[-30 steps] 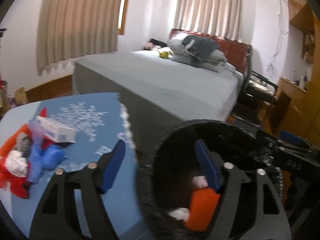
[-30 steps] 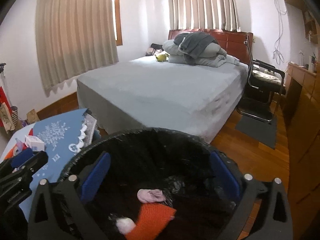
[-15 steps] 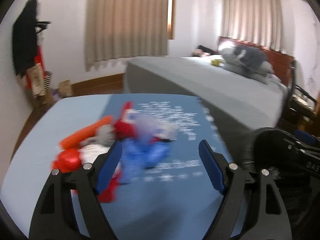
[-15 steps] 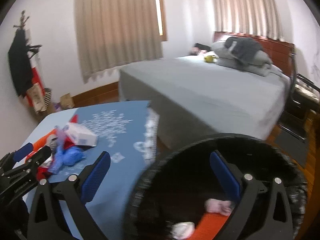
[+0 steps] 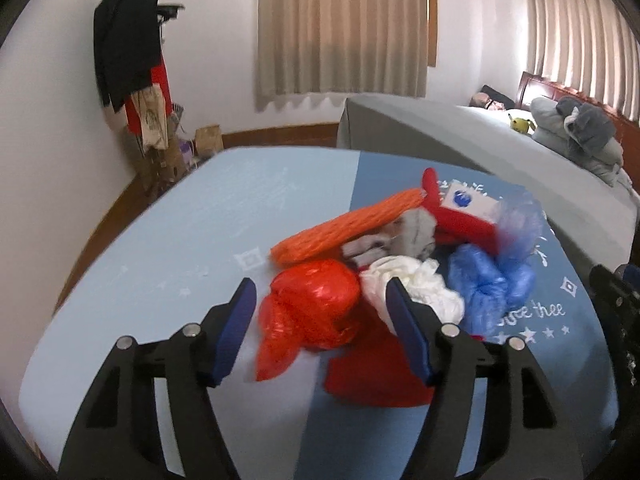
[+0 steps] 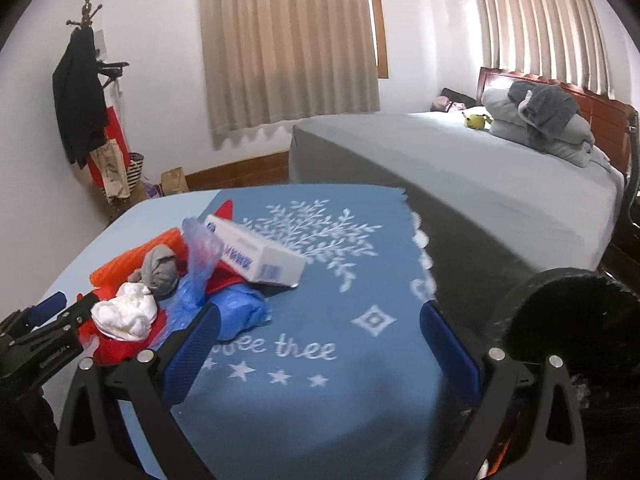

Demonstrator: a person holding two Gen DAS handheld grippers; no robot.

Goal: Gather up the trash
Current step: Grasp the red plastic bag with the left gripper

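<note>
A heap of trash lies on the blue table point(image 5: 208, 216): a crumpled red plastic bag point(image 5: 312, 308), an orange mesh sleeve point(image 5: 344, 228), a white tissue wad point(image 5: 416, 284), a grey rag point(image 5: 412, 232), blue plastic point(image 5: 484, 284) and a white carton point(image 6: 256, 256). My left gripper point(image 5: 320, 312) is open, its fingers either side of the red bag, just short of it. My right gripper point(image 6: 320, 332) is open and empty over the dark blue tablecloth point(image 6: 332, 280), right of the heap. The black bin point(image 6: 576, 320) stands at the table's right edge.
A grey bed point(image 6: 480, 168) with folded bedding stands behind the table. A coat rack point(image 5: 128, 52) with clothes and bags stands in the far left corner by the wall. The table's near edge is close below both grippers.
Both grippers have swung left from above the black bin to the table. The left gripper has closed in on the trash heap and now straddles the red bag.
</note>
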